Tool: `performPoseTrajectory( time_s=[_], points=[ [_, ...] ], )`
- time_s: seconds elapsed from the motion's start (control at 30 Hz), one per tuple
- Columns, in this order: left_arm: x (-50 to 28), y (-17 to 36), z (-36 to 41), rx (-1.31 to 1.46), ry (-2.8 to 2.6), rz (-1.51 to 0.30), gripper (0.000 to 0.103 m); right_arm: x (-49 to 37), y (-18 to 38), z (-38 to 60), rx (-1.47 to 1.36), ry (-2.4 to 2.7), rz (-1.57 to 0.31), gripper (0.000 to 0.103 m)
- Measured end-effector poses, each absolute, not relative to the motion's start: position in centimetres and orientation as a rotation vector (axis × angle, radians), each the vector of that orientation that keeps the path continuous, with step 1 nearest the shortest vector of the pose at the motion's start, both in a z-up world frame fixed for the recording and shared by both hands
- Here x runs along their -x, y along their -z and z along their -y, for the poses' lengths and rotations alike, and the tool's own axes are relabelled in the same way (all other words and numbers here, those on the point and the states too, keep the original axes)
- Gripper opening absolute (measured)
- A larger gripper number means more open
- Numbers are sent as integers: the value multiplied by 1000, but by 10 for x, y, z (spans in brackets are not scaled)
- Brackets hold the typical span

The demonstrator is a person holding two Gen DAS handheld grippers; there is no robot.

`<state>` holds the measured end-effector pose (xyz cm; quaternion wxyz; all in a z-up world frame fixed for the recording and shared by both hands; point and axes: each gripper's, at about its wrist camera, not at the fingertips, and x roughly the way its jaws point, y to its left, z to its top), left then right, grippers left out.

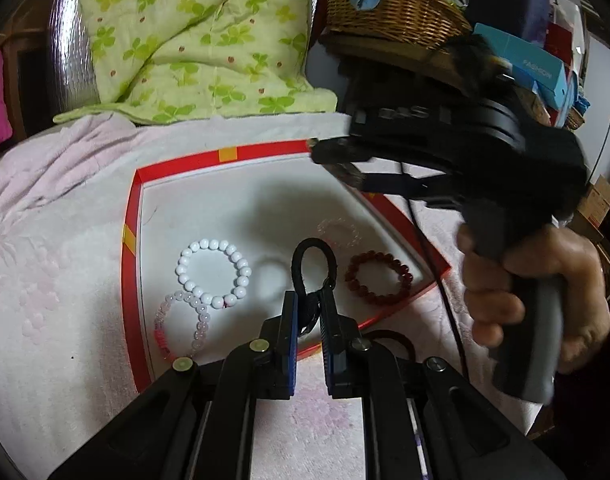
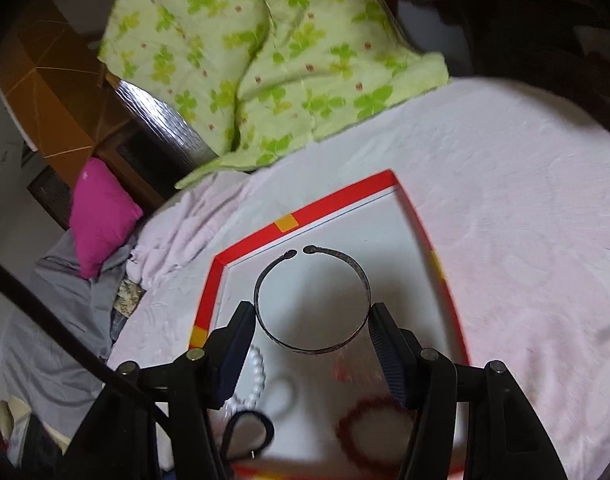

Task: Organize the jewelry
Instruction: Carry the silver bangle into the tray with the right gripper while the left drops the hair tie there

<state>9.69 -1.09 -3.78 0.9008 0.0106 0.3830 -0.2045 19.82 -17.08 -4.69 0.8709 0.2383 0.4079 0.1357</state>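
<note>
A red-rimmed box lid (image 1: 177, 166) with a white floor lies on the pink bedspread. In it lie a white bead bracelet (image 1: 213, 272), a pale pink bead bracelet (image 1: 181, 328), a clear bracelet (image 1: 339, 232) and a dark red bead bracelet (image 1: 379, 278). My left gripper (image 1: 308, 304) is shut on a black cord loop (image 1: 313, 258) above the lid. My right gripper (image 2: 311, 320) is shut on a dark metal open bangle (image 2: 311, 300), held above the lid (image 2: 265, 232); it also shows in the left wrist view (image 1: 337, 160). The red bracelet (image 2: 369, 428) and cord loop (image 2: 247, 432) show below.
A green clover-print quilt (image 1: 193, 40) lies folded at the back of the bed. A wicker basket (image 1: 389, 4) and a blue box (image 1: 525, 64) stand at the back right. A magenta pillow (image 2: 101, 220) lies at the left. A dark red ring (image 1: 393, 340) lies outside the lid's near edge.
</note>
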Motion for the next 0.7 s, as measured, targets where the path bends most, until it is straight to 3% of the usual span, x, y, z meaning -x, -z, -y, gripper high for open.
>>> performPoseTrajectory(
  time_s=[0.23, 0.57, 0.7],
  points=[
    [-109, 54, 12, -35, 416, -871, 11, -246, 73, 156, -501, -225, -981, 62],
    [-111, 60, 10, -10, 410, -903, 11, -266, 86, 144, -493, -195, -1021, 63],
    [-110, 59, 11, -36, 398, -891, 20, -265, 88, 146, -544, -203, -1021, 65]
  ],
)
